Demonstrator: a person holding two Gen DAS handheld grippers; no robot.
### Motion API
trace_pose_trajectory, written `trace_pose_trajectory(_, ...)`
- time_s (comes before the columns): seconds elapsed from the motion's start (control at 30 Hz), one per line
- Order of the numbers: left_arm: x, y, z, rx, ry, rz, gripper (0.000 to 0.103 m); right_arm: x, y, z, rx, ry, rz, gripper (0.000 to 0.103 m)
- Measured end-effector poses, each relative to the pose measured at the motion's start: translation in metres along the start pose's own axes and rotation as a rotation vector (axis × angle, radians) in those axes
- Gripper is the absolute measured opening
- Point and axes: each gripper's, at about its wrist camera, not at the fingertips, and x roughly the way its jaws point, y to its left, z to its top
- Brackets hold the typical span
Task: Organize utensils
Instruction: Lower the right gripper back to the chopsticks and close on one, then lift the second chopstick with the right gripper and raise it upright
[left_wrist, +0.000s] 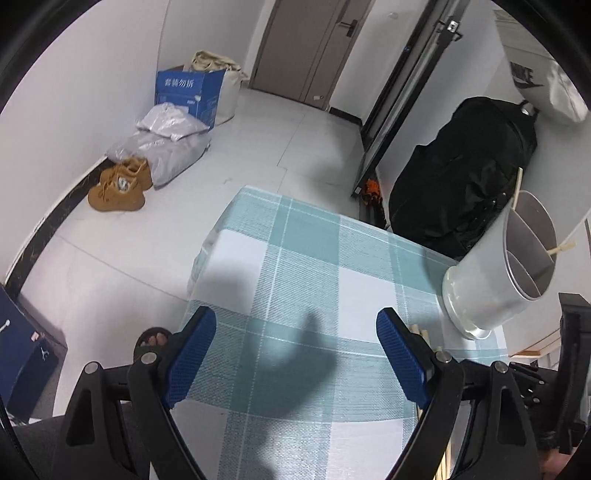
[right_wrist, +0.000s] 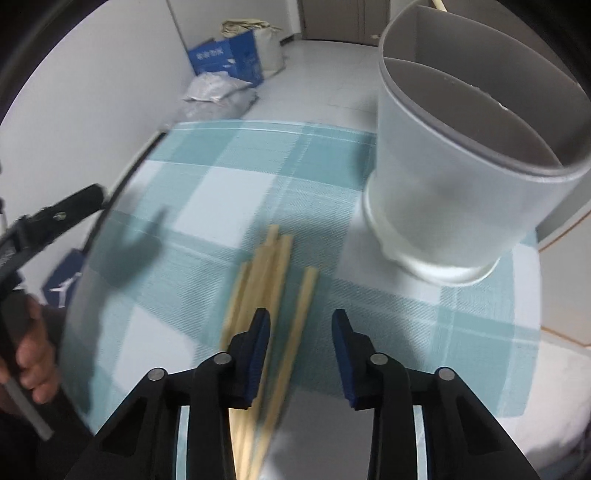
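I have the right gripper (right_wrist: 300, 325) tipped down over the chopsticks (right_wrist: 266, 291), which lie bunched on the checked tablecloth (right_wrist: 207, 192) near my edge of the table. Its jaws stand partly closed, and one stick passes between the pads; the frame is blurred, so I cannot tell whether the pads press on it. Probably not gripped yet. The rest of the bundle sits just beside the left pad, outside the jaws.

The holder (right_wrist: 458, 155), a grey divided cup, stands upright near the right edge of the table, just beyond the sticks. Its two compartments face up, so it is ready to take them tip down. In the left view one stick (left_wrist: 516, 189) already leans out of the far compartment.

My left gripper (left_wrist: 295, 354) hangs wide open over bare cloth nearer the left edge, holding nothing. I judge it is parked clear so the right one has room.

Step in hand: pinch one stick. Risk: dragging its neighbours along.
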Motion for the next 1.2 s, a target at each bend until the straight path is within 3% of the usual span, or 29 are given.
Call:
trace_pose_trajectory(0.3,0.007,0.004,0.004,-0.005,0.027,-0.012,0.086,0.014,0.007,0.020,-0.041,0.041,-0.079,0.025)
trace_pose_trajectory(0.47,0.009,0.008,0.005,-0.010,0.043,-0.002,0.086,0.016,0.013,0.027,-0.044,0.056,-0.066,0.008)
trace_pose_trajectory(0.6,0.008,0.008,0.006,0.006,0.050,0.003,0.086,0.019,0.013,0.033,-0.012,0.049,-0.050,0.006)
trace_pose_trajectory(0.7,0.009,0.003,0.002,0.012,0.075,-0.021,0.085,0.009,0.007,0.035,0.049,-0.009,-0.017,0.006)
trace_pose_trajectory(0.9,0.010,-0.030,-0.016,0.124,0.144,-0.079,0.086,-0.045,-0.023,0.013,0.199,-0.189,0.107,0.006)
trace_pose_trajectory(1.03,0.012,-0.054,-0.030,0.195,0.160,-0.009,0.086,-0.068,-0.050,-0.014,0.355,-0.280,0.192,0.006)
trace_pose_trajectory(1.2,0.022,-0.070,-0.043,0.194,0.250,-0.007,0.086,-0.069,-0.092,-0.039,0.587,-0.316,0.280,0.006)
